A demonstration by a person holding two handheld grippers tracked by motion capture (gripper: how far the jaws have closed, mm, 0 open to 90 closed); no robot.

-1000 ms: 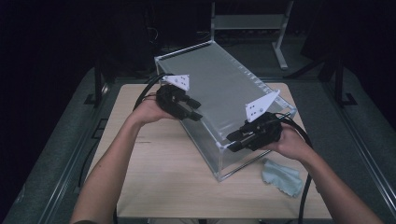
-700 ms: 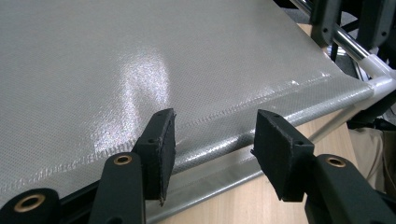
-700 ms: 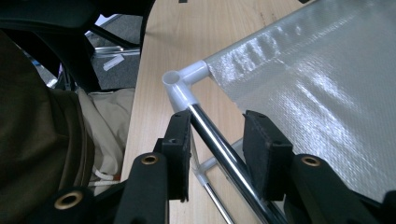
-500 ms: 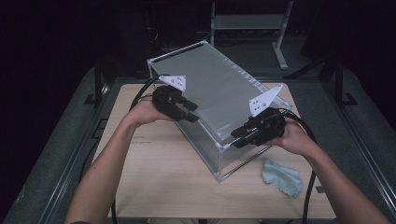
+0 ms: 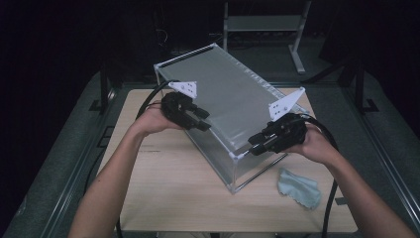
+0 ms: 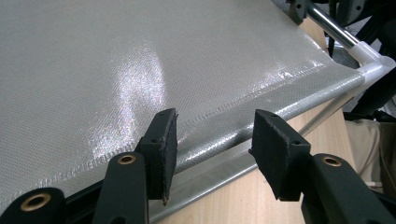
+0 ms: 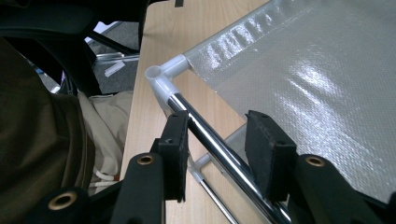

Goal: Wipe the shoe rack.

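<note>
In the high view, a box (image 5: 233,119) of clear sheet stretched over a metal frame stands slantwise on the wooden table (image 5: 163,198). The left gripper (image 5: 200,121) sits at the box's left top edge, held by the left hand (image 5: 151,119). The right gripper (image 5: 255,145) is at the box's near top edge, close to its front corner, in the right hand (image 5: 314,146). A pale cloth (image 5: 298,188) lies on the table just right of the box's front corner.

In the left gripper view, the left gripper (image 6: 212,135) has its jaws standing wide on either side of the box's sheet-wrapped top edge (image 6: 261,126). They have just been closing a little, and the pads stand clear of the edge.

In the right gripper view, the right gripper (image 7: 217,140) straddles the box's chrome rail (image 7: 219,149) just behind the white corner joint (image 7: 163,79). The jaws are parted; the left pad lies close against the rail and the right one stands off it, so the rail is not clamped.
</note>
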